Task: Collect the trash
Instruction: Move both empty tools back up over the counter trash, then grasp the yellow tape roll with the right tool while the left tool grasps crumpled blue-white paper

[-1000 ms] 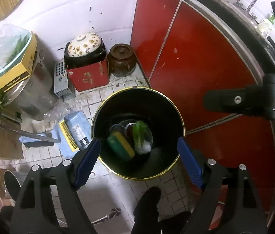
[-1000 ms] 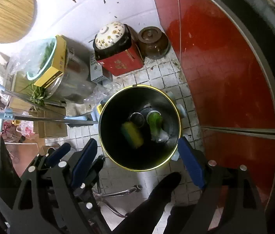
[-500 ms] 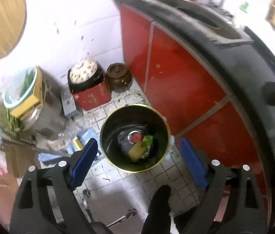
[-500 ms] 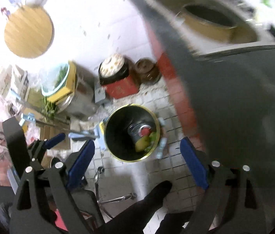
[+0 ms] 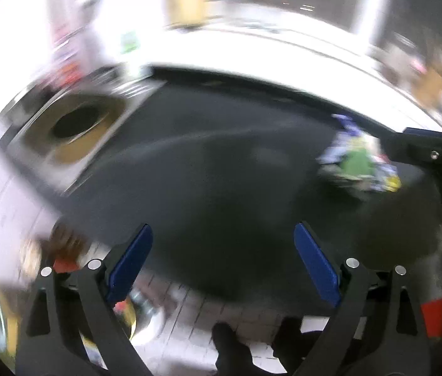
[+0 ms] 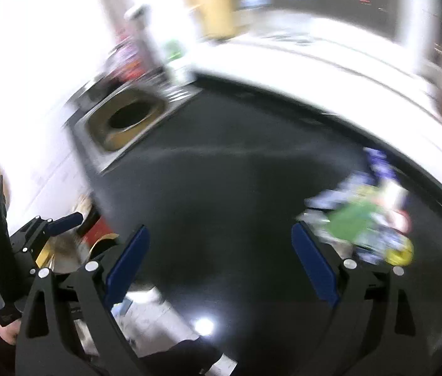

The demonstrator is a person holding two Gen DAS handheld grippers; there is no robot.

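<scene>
Left gripper point(image 5: 223, 261) and right gripper point(image 6: 220, 261): jaws wide apart, just been opening, nothing between them; blurred wrappers point(image 6: 361, 219) lie near the dark countertop's point(image 6: 221, 194) right edge

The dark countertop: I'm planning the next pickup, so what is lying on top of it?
On the dark countertop lies a blurred pile of wrappers, green, blue and yellow. Anything under the pile is covered.
</scene>
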